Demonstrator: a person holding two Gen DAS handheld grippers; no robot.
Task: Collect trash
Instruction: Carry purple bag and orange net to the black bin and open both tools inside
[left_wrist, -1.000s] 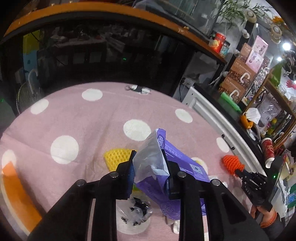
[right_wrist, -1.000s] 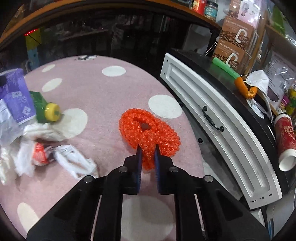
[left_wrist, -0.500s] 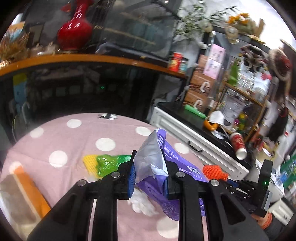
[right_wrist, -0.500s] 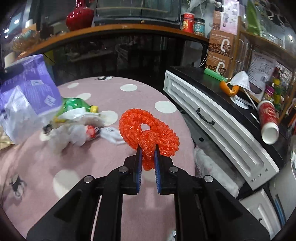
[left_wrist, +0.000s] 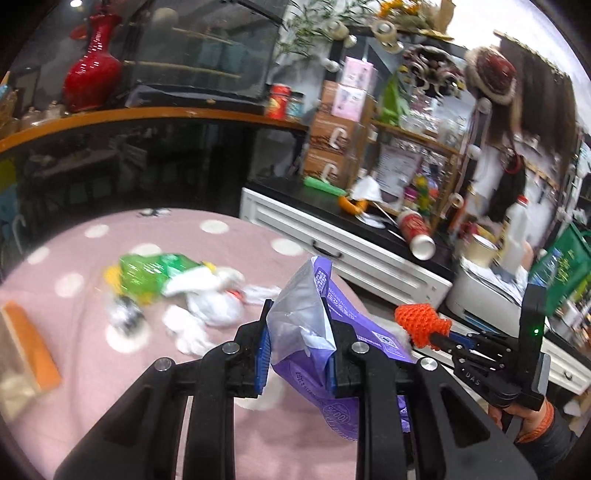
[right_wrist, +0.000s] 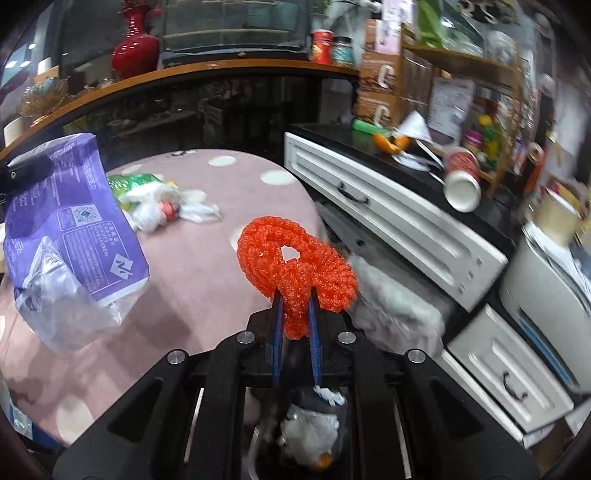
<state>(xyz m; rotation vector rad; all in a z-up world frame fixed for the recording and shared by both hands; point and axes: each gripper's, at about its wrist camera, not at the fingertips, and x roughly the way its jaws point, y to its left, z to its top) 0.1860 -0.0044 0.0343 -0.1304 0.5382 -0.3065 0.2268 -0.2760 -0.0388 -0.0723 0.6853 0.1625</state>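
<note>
Fingers of our left gripper (left_wrist: 297, 354) pinch the crumpled purple bag (left_wrist: 314, 332), and those of our right gripper (right_wrist: 294, 314) sit nearly shut on the orange foam net (right_wrist: 291, 258), both pieces carried in the air above the pink table (left_wrist: 92, 369). We judge both light, soft and easily crushed, the bag's film slippery, so a firm nip on a gathered fold suits each. Only our right view shows a bin with white scraps (right_wrist: 310, 432) below the gripper, while our left view shows more of the remaining trash pile (left_wrist: 192, 291) on the table.
</note>
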